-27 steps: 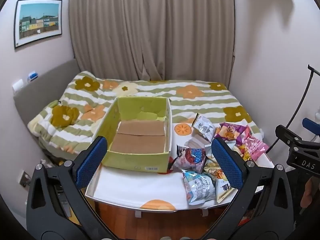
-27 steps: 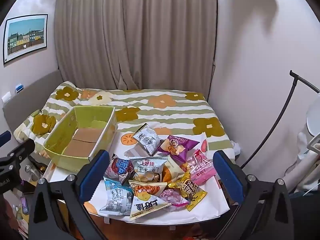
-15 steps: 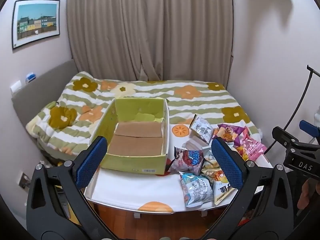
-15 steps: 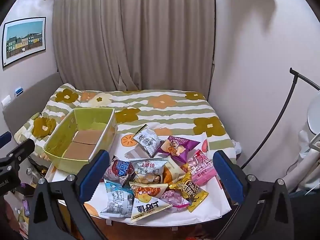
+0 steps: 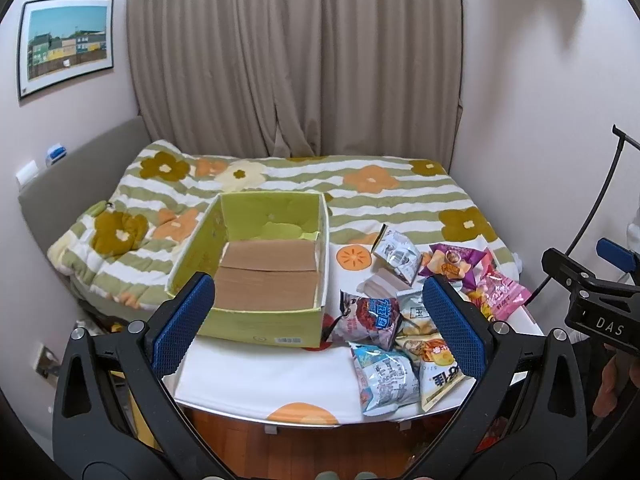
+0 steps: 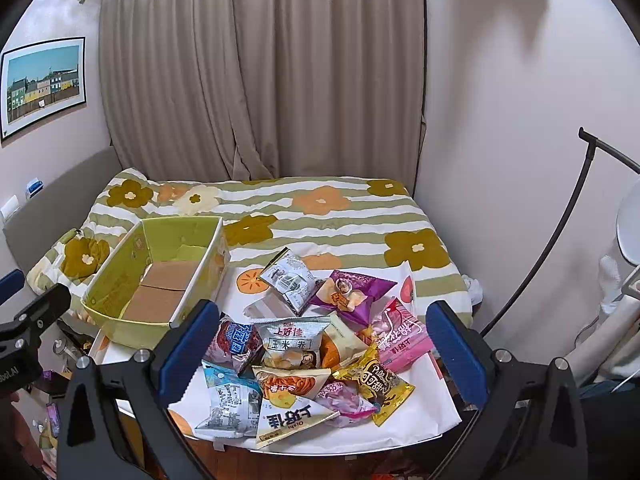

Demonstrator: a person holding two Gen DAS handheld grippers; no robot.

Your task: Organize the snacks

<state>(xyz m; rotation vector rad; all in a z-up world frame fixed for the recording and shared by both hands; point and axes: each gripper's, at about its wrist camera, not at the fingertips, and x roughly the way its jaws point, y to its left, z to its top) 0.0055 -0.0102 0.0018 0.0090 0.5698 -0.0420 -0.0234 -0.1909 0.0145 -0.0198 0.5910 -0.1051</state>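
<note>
With both the left hand-held gripper (image 5: 318, 316) and the right hand-held gripper (image 6: 326, 338) spread and holding nothing, the sensible start is pinching one loose edge packet from the snack pile (image 6: 308, 356) on the tabletop's (image 5: 256, 384) right, not a buried one, for the green box (image 5: 260, 264) at left.

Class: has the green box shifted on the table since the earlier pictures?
No. The green box keeps its place beside the orange print on the tablecloth; only the camera view drifted.

Lime-green box (image 5: 256, 322) with brown floor, green-striped orange-flowered bedspread (image 5: 380, 196), blue-padded tongs (image 5: 318, 328), beige curtain (image 5: 296, 60).
</note>
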